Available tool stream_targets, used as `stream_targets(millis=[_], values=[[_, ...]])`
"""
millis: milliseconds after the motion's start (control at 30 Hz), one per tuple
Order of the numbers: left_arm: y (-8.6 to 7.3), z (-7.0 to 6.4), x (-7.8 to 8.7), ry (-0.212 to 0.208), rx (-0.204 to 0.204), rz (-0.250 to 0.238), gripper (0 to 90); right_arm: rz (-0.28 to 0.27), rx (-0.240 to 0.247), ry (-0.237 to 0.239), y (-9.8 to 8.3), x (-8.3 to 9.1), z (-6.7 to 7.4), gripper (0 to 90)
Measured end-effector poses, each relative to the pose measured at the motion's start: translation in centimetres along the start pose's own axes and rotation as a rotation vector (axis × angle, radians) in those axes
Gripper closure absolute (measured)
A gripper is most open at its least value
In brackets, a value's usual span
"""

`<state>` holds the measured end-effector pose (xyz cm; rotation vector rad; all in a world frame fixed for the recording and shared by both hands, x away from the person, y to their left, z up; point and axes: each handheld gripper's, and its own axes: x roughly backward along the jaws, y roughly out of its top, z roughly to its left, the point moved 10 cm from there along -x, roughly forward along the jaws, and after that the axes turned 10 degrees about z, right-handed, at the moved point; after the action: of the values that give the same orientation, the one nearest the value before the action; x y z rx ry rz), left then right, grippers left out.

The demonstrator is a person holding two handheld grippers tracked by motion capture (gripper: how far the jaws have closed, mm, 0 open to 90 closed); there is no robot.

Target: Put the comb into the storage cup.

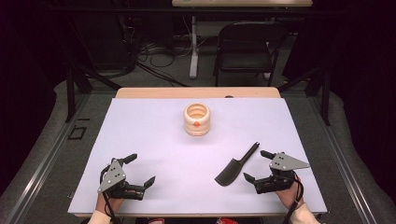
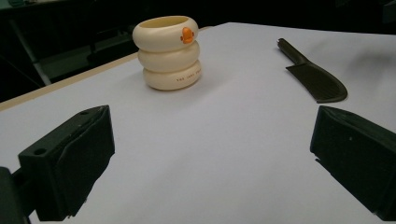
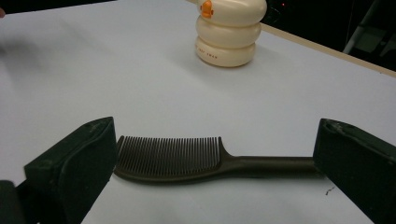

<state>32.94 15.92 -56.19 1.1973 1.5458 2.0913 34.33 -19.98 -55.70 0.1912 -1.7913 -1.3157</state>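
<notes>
Black comb point(image 1: 236, 168) flat on table, right hand-held gripper point(image 1: 259, 166) beside it, jaws wide, empty; left hand-held gripper point(image 1: 139, 170) likewise

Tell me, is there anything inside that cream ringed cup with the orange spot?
From above, the cream cup looks hollow and open-topped, with only its pale inner wall showing. Its bottom is hidden by the rim, so something small lying there can't be ruled out. The black comb lies apart from it.

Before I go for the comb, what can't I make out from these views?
- Comb: right gripper view, its handle end runs behind the right-hand jaw.
- Cream ringed holder: right gripper view, top cut off by the frame edge; its inside is hidden by its wall.
- Print on the holder: left gripper view, too small to read.
</notes>
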Motion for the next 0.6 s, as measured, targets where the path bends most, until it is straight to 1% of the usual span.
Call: stream_targets(millis=[133, 333, 600], values=[[0.0, 0.0, 0.0, 0.001, -0.001, 0.0, 0.0, 0.0, -0.005, -0.005, 0.2, -0.2, -0.4, 0.0], [0.0, 0.0, 0.0, 0.002, -0.001, 0.001, 0.0, 0.015, -0.015, -0.015, 0.4, -0.8, -1.4, 0.0], [-0.1, 0.0, 0.1, 0.0, -0.004, 0.002, 0.0, 0.025, -0.018, -0.022, 0.9, -1.7, -2.2, 0.0]])
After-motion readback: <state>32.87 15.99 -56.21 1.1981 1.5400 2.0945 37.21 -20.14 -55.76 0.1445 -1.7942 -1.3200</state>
